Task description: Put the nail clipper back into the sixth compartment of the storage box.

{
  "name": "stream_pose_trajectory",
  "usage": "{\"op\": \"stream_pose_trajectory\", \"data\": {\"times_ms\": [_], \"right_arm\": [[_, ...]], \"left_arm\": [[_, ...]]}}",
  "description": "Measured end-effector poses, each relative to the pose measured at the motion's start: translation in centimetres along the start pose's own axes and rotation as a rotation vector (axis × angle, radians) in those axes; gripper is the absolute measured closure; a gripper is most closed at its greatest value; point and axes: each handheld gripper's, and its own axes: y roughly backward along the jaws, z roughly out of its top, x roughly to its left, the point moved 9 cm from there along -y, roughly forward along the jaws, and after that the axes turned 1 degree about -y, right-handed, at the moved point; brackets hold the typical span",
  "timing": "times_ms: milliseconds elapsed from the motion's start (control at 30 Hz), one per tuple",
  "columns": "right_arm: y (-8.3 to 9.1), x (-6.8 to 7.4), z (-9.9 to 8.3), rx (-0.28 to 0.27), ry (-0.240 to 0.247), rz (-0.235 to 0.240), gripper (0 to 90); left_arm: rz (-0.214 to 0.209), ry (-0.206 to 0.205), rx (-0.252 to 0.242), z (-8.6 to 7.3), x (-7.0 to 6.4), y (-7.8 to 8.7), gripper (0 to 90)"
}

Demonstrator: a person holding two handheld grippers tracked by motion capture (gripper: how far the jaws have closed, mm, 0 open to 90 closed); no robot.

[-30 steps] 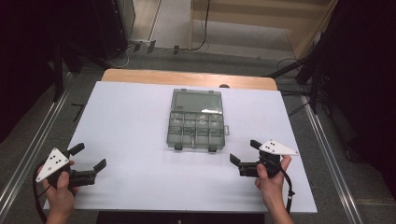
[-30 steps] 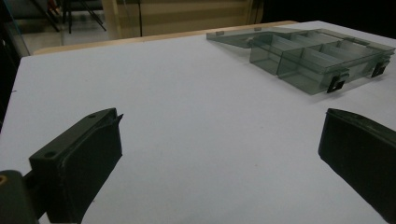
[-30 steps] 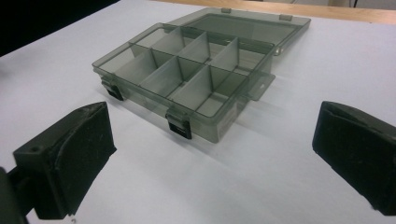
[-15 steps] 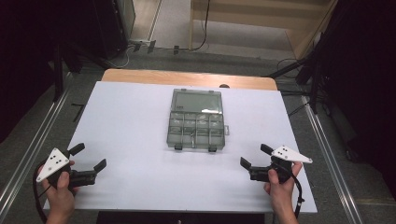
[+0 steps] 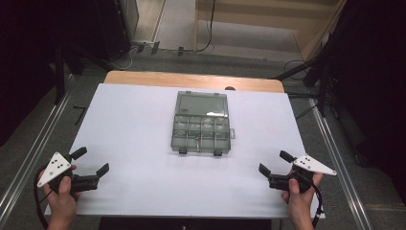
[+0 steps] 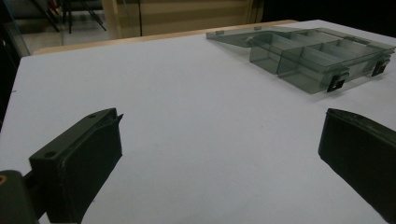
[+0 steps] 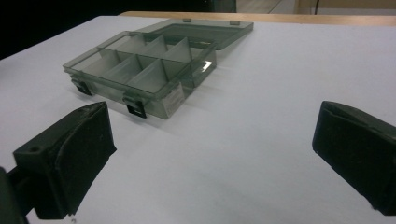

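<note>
- The box (image 5: 202,123), a smoky clear plastic organizer, sits a little beyond the middle of the white surface (image 5: 134,124).
- Its lid (image 5: 201,103) lies open flat on the far side, hinged to the tray.
- The tray is split into small compartments; what lies in them is too small to tell.
- Two dark latches (image 5: 183,151) hang on the near edge, facing the person.
- The left claw (image 5: 91,160) hovers by the near left corner, well apart from the box, its jaws spread wide and holding nothing.
- The right claw (image 5: 275,162) hovers by the near right corner, also well apart from the box, jaws wide and holding nothing.
- Bare white surface lies between each claw and the box; nothing stands in the way.
- A strip of wood (image 5: 191,79) shows along the far edge.
- Cables (image 5: 210,28) trail over the floor beyond.
</note>
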Motion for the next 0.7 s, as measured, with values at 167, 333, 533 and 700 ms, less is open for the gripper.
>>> {"op": "stream_pose_trajectory", "data": {"times_ms": [167, 333, 533, 700], "right_arm": [[0.7, -0.8, -0.4, -0.014, 0.005, -0.008, 0.0], [1.3, -1.7, -0.6, -0.031, 0.01, -0.025, 0.0], [2.2, -2.9, -0.9, -0.054, 0.008, -0.037, 0.0], [2.9, -3.8, -1.2, -0.061, 0.0, -0.062, 0.0]], "left_arm": [[0.001, 0.001, 0.0, 0.0, 0.0, 0.0, 0.0], [0.0, -0.001, 0.001, 0.0, 0.0, 0.0, 0.0], [0.0, -0.001, -0.001, 0.0, 0.1, 0.1, 0.0], [0.0, 0.001, -0.001, 0.0, 0.1, 0.1, 0.0]]}}
